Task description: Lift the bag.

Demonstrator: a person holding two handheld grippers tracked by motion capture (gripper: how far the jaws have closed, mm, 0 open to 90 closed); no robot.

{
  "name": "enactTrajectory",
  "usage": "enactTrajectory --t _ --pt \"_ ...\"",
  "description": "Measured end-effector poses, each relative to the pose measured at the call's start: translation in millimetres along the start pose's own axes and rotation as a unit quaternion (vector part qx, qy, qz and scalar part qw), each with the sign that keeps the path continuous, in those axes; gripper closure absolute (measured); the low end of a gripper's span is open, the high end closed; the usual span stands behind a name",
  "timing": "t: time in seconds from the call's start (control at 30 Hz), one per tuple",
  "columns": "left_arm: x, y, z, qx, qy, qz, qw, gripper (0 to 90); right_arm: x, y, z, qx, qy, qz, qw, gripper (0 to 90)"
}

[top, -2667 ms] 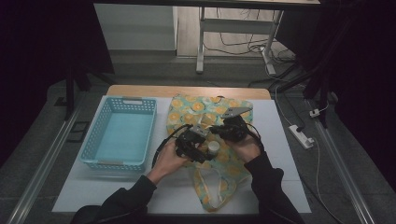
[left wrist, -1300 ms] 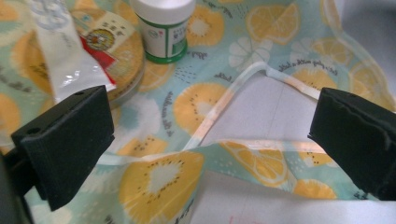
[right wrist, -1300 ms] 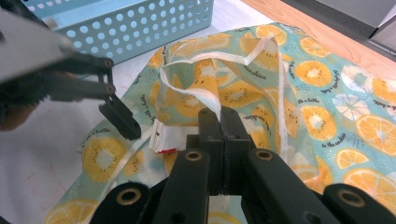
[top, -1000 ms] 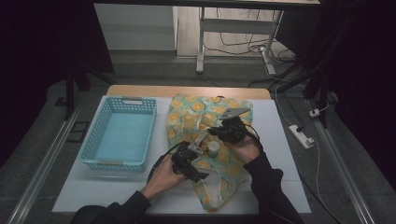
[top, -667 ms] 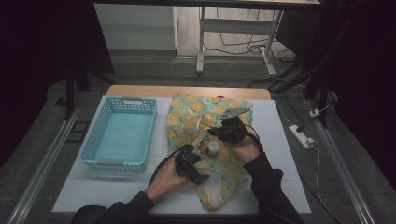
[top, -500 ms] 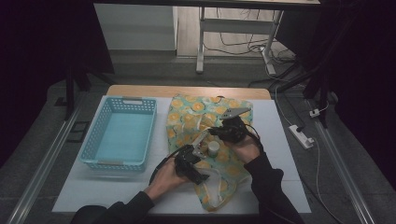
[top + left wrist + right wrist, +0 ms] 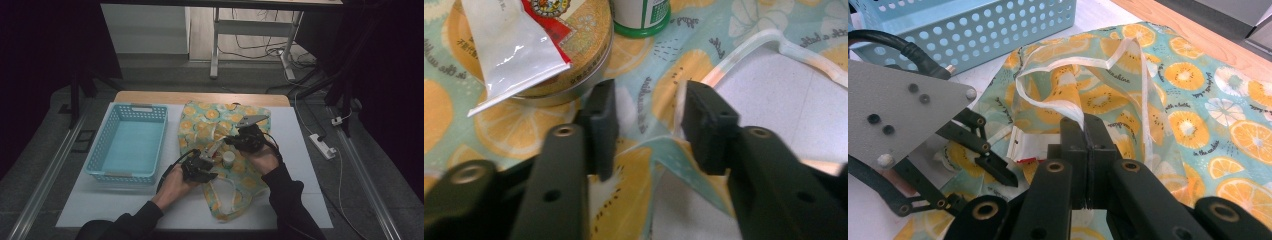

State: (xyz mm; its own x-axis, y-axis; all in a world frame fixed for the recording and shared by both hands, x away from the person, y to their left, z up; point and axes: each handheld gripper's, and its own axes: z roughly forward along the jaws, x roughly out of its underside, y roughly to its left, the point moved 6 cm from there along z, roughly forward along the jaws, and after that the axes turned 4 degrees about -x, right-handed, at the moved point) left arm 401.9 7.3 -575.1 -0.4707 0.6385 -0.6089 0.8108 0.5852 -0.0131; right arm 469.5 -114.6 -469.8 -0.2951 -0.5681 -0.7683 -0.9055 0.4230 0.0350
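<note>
The right gripper (image 7: 1087,131) is clamped on the bag's handle (image 7: 1078,107), holding it up off the bag (image 7: 248,175), which lies flat on the worktop (image 7: 125,205) beside the basket (image 7: 129,145). The left gripper (image 7: 646,125) has just been closing around a fold of the bag's rim; the cloth sits between its jaws, but they stand apart. A tin (image 7: 589,55), a sachet (image 7: 509,45) and a bottle (image 7: 640,15) rest just beyond.
</note>
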Motion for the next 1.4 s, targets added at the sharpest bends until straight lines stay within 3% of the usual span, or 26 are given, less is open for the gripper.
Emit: enactTrajectory --t 0.23,0.5,0.57,1.07,1.4 --pt "-1.6 -4.9 0.3 0.015 0.008 -0.007 0.9998 87.5 0.4 0.3 1.0 -0.002 0.001 -0.001 1.0 90.0" --pt "-3.5 -6.0 -0.8 0.006 0.016 -0.028 0.9995 89.2 0.9 0.6 2.2 -0.003 0.003 -0.001 1.0 90.0" --pt "-4.2 -5.7 -1.6 -0.001 0.007 -0.034 0.9994 89.2 0.9 0.2 1.9 -0.003 0.002 0.0 1.0 90.0" --pt "-15.2 -2.0 -24.4 0.023 -0.025 -0.049 0.9982 89.5 -2.9 2.6 -2.1 -0.008 0.002 -0.001 1.0 90.0" --pt "-25.7 -2.6 -44.4 0.042 -0.043 -0.045 0.9972 89.5 -13.0 4.2 -12.3 -0.02 -0.006 0.004 0.9998 90.0"
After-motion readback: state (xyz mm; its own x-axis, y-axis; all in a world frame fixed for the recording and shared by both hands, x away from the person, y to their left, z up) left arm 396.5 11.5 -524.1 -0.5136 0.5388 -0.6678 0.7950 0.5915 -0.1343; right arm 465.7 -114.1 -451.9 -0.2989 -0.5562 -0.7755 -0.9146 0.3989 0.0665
